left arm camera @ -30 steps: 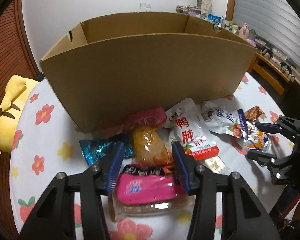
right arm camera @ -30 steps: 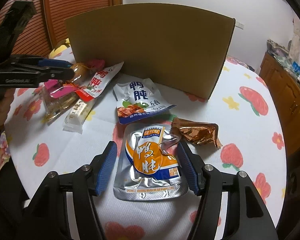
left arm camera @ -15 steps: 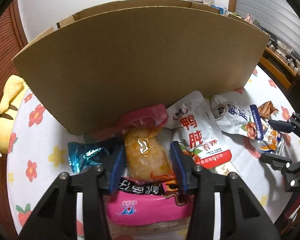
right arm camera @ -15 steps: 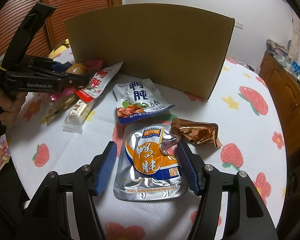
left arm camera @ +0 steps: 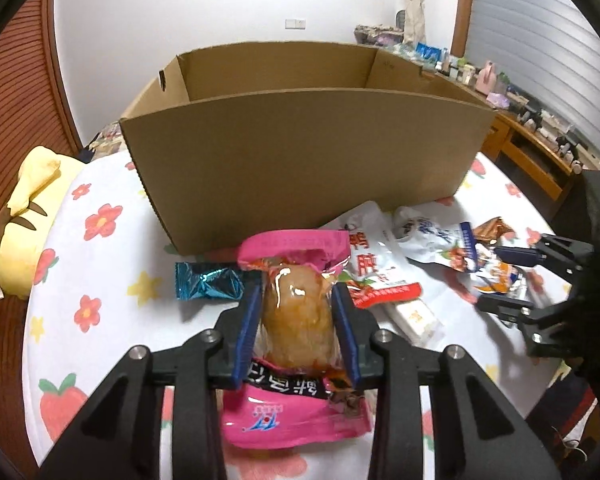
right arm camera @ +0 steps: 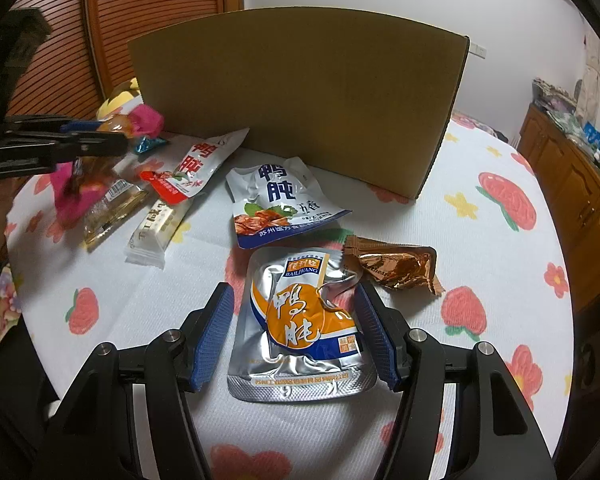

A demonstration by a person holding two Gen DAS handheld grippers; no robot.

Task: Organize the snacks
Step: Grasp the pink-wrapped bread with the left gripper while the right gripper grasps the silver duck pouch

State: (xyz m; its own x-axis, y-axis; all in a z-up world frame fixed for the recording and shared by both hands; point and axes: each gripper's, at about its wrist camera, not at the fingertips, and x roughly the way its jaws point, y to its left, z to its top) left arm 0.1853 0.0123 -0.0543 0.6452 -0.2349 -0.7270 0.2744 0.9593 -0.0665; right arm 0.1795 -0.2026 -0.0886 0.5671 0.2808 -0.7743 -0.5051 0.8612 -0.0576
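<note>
My left gripper (left arm camera: 297,300) is shut on a pink-ended clear snack pack (left arm camera: 298,312) and holds it lifted above the table, in front of the open cardboard box (left arm camera: 300,160). It also shows at the left of the right wrist view (right arm camera: 112,136). My right gripper (right arm camera: 296,332) is open, its fingers either side of a silver and orange pouch (right arm camera: 300,320) that lies flat on the table. A white and blue pouch (right arm camera: 278,204), a white and red pouch (right arm camera: 196,164), a brown wrapper (right arm camera: 396,266) and a white bar (right arm camera: 156,228) lie near.
A blue foil wrapper (left arm camera: 208,280) lies left of the held pack. A clear gold pack (right arm camera: 112,212) lies by the white bar. The round table has a flowered cloth (right arm camera: 496,208). A yellow plush toy (left arm camera: 20,216) sits at the left edge. A wooden cabinet (right arm camera: 572,176) stands at right.
My left gripper closed on the pink-ended pack and lifted it off the table, drawing back from the box. My right gripper stayed still and open over the silver pouch.
</note>
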